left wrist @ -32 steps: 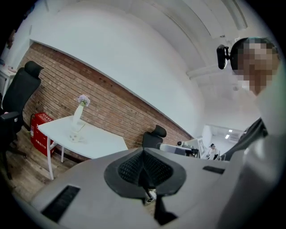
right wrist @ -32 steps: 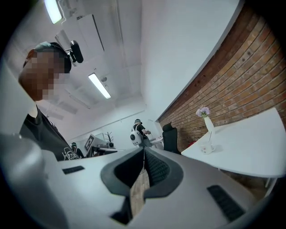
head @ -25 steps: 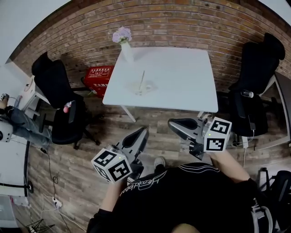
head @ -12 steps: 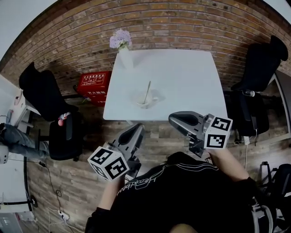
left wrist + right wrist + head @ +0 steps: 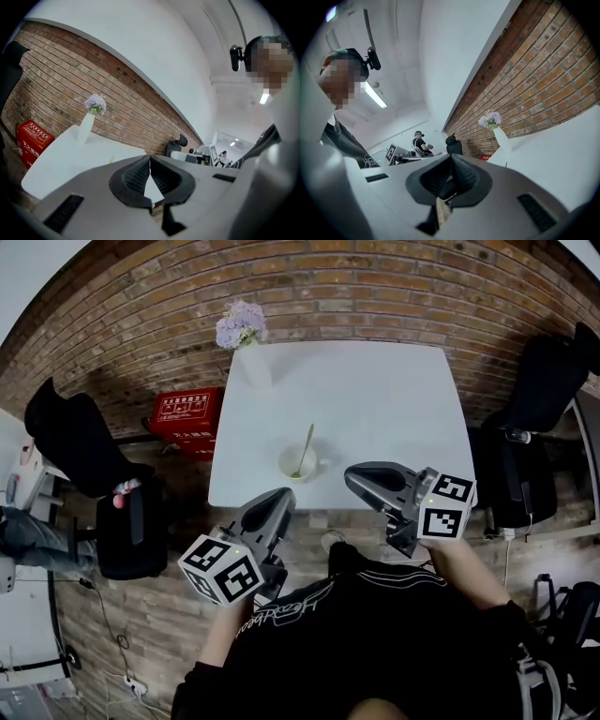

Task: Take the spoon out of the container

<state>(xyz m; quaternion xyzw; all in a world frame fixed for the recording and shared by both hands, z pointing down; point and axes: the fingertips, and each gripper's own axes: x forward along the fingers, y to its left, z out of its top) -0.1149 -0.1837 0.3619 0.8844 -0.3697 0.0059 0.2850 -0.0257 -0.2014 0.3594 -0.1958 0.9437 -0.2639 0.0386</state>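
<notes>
A white cup stands near the front edge of the white table, with a light spoon leaning in it, handle pointing away. My left gripper hovers short of the table edge, below and just left of the cup, jaws shut and empty. My right gripper is to the cup's right at the table edge, also shut and empty. In the left gripper view the pads meet at their tips and the spoon handle peeks over the jaws. The right gripper shows closed pads.
A white vase of lilac flowers stands at the table's far left corner. A red box lies on the floor left of the table. Black office chairs stand at left and right. A brick wall runs behind.
The table and cup have come nearer in the head view, and both grippers now sit close to the table's front edge. Both stay shut.
</notes>
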